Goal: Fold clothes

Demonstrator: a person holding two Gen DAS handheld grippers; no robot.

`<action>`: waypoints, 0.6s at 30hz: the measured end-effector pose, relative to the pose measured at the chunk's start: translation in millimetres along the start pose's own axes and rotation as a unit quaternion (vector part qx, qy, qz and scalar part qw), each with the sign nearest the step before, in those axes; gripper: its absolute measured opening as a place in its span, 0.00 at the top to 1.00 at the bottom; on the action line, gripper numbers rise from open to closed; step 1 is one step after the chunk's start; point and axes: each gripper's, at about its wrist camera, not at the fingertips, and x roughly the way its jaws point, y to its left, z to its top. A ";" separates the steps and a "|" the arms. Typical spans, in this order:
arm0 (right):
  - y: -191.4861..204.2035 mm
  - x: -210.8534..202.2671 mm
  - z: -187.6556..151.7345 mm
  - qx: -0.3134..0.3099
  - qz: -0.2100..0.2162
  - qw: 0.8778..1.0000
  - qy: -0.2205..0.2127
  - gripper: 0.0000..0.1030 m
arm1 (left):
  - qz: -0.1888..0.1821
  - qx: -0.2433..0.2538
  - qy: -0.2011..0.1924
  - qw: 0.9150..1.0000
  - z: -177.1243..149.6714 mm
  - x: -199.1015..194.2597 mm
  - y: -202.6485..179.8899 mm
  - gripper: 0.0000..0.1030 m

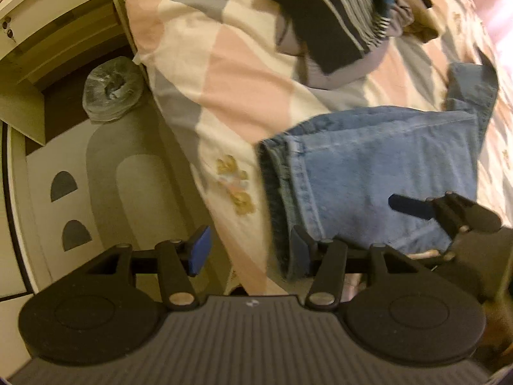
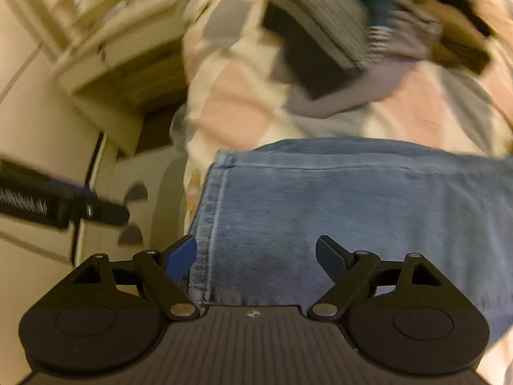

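My left gripper (image 1: 250, 250) hangs part open over the bed's (image 1: 224, 96) near edge, gripping nothing. The folded jeans (image 1: 368, 166) lie just right of it on the bedspread. My right gripper (image 2: 256, 256) stands wide open above them, empty. Other clothes (image 1: 336, 16) lie farther back.

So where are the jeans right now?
The jeans lie folded on the checked bedspread near its edge, below the striped clothes pile, in both views.

A home bedroom: patchwork-covered bed (image 1: 243, 64), piled clothes (image 1: 336, 16), bedside cabinet (image 1: 48, 32).
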 end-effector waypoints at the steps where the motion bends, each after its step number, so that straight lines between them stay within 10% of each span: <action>1: 6.7 8.1 -0.1 -0.016 -0.004 1.000 0.008 0.14 | 0.002 0.001 0.002 1.000 3.5 1.9 2.3 0.51; 11: 12.3 56.6 -18.3 -0.069 -0.035 0.996 0.041 0.21 | 0.012 0.027 0.013 0.999 27.0 14.7 0.7 0.49; 18: -20.8 32.8 -15.4 0.009 -0.052 0.998 0.026 1.00 | 0.012 0.064 0.004 0.998 29.8 12.1 -20.5 0.47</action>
